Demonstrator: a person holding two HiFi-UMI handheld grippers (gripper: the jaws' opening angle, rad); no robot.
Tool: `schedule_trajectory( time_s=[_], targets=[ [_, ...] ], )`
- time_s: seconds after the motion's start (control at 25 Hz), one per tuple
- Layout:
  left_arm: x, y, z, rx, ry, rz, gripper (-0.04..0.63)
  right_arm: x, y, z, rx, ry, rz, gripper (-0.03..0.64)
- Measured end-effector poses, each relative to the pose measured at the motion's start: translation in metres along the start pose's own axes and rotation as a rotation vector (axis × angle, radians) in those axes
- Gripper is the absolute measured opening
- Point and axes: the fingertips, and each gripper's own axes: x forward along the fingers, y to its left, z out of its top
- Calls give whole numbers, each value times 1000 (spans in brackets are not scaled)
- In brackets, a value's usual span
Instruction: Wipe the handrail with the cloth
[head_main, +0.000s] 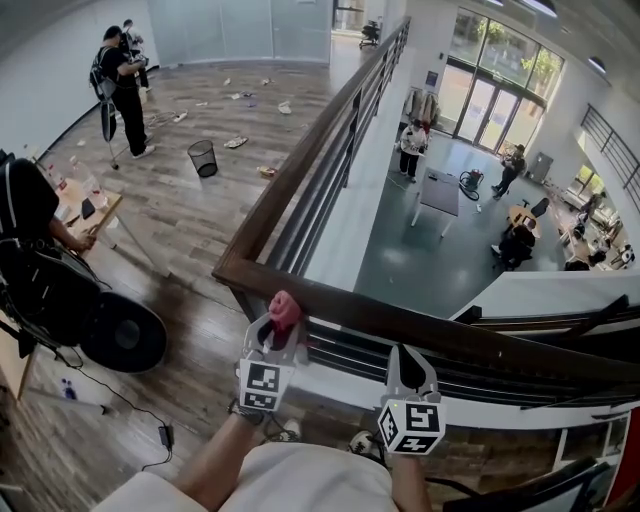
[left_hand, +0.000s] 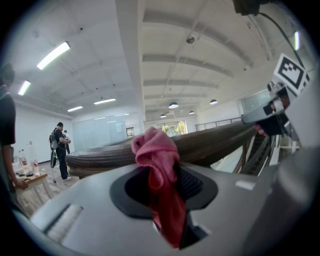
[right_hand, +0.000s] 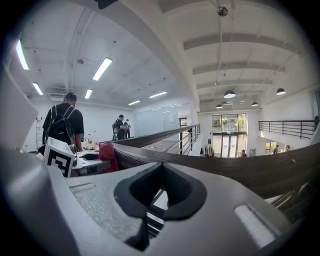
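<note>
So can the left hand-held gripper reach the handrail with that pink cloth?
Probably yes: the left hand-held gripper, shut on the cloth, sits right at the handrail near its corner, with nothing visible between them.

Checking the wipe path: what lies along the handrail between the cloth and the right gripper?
Nothing: the head view shows bare handrail between the cloth in the left gripper and the right gripper.

cloth (head_main: 284, 306): pink, bunched (pinched in left gripper (head_main: 282, 328)) | against handrail (head_main: 440, 335): dark wood
</note>
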Motion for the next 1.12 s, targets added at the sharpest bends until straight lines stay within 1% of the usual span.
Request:
schedule_trajectory(
  time_s=[0.08, 0.16, 0.28, 0.52, 0.92, 1.12],
  targets=[
    [0, -1, 1, -10, 2, 4, 127, -1, -2, 0, -8, 0, 5, 2],
    [1, -4, 2, -4, 4, 1, 127, -2, -5, -2, -10, 4, 5, 2],
    [1, -11, 1, 2, 5, -6, 129, -3, -7, -4, -8, 8, 3, 3],
    [3, -19, 1, -9, 10, -4, 127, -5, -17, -5, -2, 11, -10, 2],
    [5, -35, 1, -17, 19, -6, 129, -9, -27, -8, 12, 14, -4, 3],
    [4, -34, 1, -25, 22, 2, 129, -11, -29, -10, 11, 17, 1, 2]
  ],
)
